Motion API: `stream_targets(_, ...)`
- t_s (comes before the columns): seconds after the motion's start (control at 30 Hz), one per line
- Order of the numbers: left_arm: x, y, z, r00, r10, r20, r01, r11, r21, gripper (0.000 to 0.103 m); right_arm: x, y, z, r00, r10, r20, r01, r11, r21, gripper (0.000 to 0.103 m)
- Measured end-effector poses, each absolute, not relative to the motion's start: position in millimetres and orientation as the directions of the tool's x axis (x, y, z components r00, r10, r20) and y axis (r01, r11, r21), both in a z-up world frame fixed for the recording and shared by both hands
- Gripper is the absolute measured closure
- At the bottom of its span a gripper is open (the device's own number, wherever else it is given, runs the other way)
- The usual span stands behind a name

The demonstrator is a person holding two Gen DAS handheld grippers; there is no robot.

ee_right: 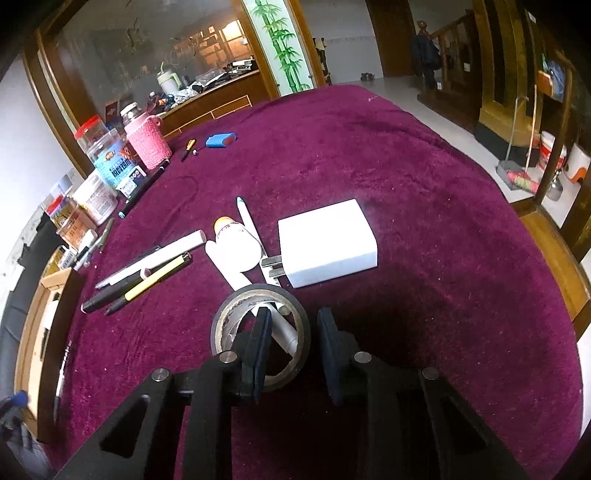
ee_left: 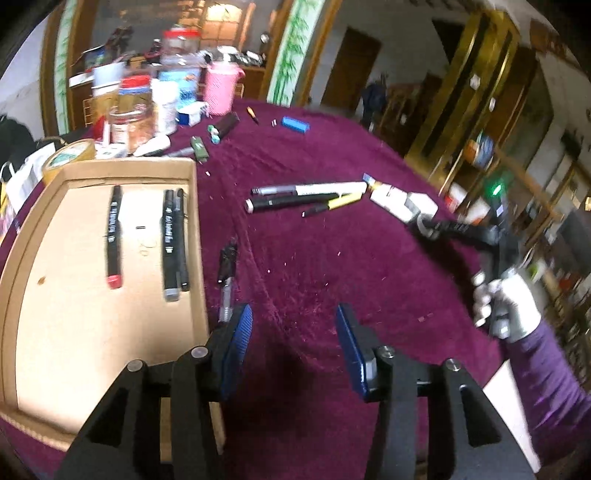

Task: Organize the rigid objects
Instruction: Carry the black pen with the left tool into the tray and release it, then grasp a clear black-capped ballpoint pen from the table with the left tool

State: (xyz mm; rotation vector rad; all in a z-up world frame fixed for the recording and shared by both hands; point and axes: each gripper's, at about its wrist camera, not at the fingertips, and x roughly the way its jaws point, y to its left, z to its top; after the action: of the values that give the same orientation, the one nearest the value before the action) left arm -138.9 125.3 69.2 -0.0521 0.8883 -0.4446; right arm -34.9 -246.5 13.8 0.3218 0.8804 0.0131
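Cardboard tray [ee_left: 33, 258] with three markers [ee_left: 171, 240]

A home's living room: cloth-covered table [ee_right: 406, 177]; wooden staircase [ee_right: 448, 33]; bamboo-painted glass cabinet [ee_right: 280, 44]

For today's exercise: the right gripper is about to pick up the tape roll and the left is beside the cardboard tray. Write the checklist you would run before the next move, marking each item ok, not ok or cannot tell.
1. Left gripper jaws empty: ok, nothing between the blue pads.
2. Cardboard tray has free floor for more items: ok; three markers lie inside, with bare cardboard around them.
3. Right gripper straddles the tape roll wall: ok, one jaw inside the ring, one outside.
4. Pads pressing the roll's wall: cannot tell.
5. Roll free of neighbours: not ok, a white tube runs under it.
6. Charger clear of the roll: ok.
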Motion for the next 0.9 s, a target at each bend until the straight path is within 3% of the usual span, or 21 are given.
stream_targets(0.2, -105.5, 106.2, 38.1, 0.478, -0.272, -0.835, 0.32, 0.94, -0.123, 0.057, -35.5, -251.4, 11.3, 0.643, 0.172, -0.746, 0.121, 0.939, 0.321, 0.076)
stream_targets(0.4, -95.2, 109.2, 37.3, 0.492, -0.255, -0.832, 0.308, 0.945, -0.108, 0.057, -36.4, -255.5, 10.2, 0.646, 0.193, -0.739, 0.121, 0.93, 0.348, 0.075)
stream_targets(0.5, -89.9, 100.9, 37.0, 0.463, -0.263, -0.847, 0.334, 0.936, -0.109, 0.045, -36.1, -256.8, 9.8, 0.647, 0.201, -0.736, 0.12, 0.926, 0.358, 0.075)
stream_targets(0.53, -87.6, 96.5, 36.6, 0.444, -0.282, -0.85, 0.355, 0.927, -0.122, 0.035, -36.2, -257.4, 9.6, 0.648, 0.204, -0.734, 0.12, 0.924, 0.362, 0.075)
stream_targets(0.6, -88.9, 86.5, 32.8, 0.38, -0.338, -0.861, 0.402, 0.899, -0.176, 0.03, -36.5, -258.1, 9.3, 0.649, 0.211, -0.731, 0.118, 0.921, 0.37, 0.074)
stream_targets(0.67, -92.3, 79.1, 33.0, 0.391, -0.315, -0.865, 0.405, 0.903, -0.145, 0.03, -36.7, -258.3, 9.3, 0.649, 0.215, -0.73, 0.117, 0.92, 0.375, 0.073)
stream_targets(0.77, -95.7, 84.3, 47.6, 0.398, -0.43, -0.811, 0.424, 0.87, -0.253, 0.03, -37.1, -258.8, 9.5, 0.65, 0.22, -0.728, 0.114, 0.918, 0.38, 0.072)
stream_targets(0.9, -74.3, 94.6, 50.1, 0.403, -0.369, -0.837, 0.356, 0.906, -0.228, 0.029, -37.1, -258.9, 9.6, 0.65, 0.224, -0.726, 0.111, 0.918, 0.382, 0.07)
